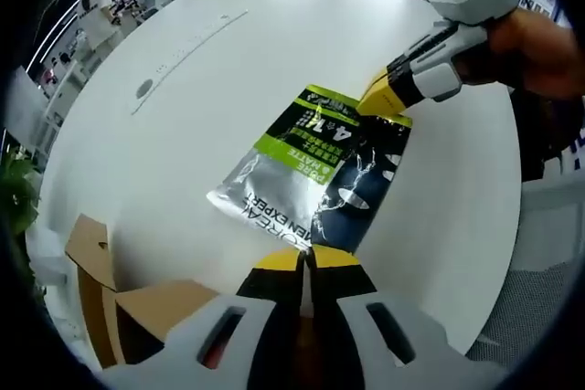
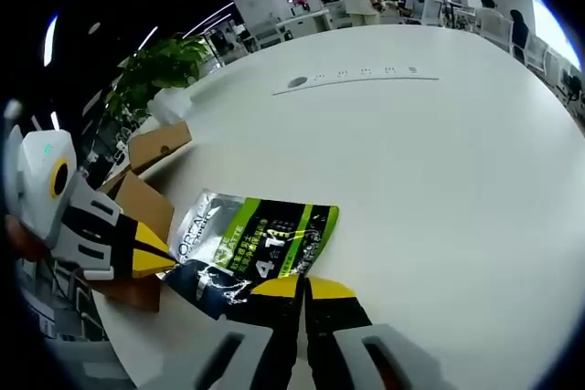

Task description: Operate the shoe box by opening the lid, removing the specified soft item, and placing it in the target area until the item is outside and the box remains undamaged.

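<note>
White table [image 2: 439,152], potted plant [image 2: 160,66].

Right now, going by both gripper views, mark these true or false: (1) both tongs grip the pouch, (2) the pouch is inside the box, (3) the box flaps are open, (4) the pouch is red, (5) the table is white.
1. True: the left tongs and the right tongs each pinch an opposite end of the pouch.
2. False: it is out over the table, beside the cardboard box.
3. True: brown flaps stand open.
4. False: it is green, silver and black.
5. True.
</note>
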The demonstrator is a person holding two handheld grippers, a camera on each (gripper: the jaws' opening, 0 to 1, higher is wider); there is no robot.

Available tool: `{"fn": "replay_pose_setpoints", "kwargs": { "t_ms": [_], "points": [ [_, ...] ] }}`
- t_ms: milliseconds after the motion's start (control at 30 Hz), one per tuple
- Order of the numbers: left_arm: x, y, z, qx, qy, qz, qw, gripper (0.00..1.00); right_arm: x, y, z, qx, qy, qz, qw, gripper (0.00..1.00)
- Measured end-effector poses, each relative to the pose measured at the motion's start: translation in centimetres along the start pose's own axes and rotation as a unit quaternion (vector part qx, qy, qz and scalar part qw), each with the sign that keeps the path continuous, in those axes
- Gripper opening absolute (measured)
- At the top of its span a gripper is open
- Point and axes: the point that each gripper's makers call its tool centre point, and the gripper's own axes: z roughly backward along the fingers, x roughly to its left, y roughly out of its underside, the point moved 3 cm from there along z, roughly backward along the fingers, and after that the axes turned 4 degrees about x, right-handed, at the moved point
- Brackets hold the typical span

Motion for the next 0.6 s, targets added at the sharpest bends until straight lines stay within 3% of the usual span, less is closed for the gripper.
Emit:
{"fn": "replay_pose_setpoints", "kwargs": {
  "t_ms": [600],
  "points": [
    [-0.40,0.22,-0.88,0.019,-0.003,-0.034,0.9992,0.03,-0.50,0.10,-0.33,0.001,0.006,0.000,1.0000,0.00]
  ]
}}
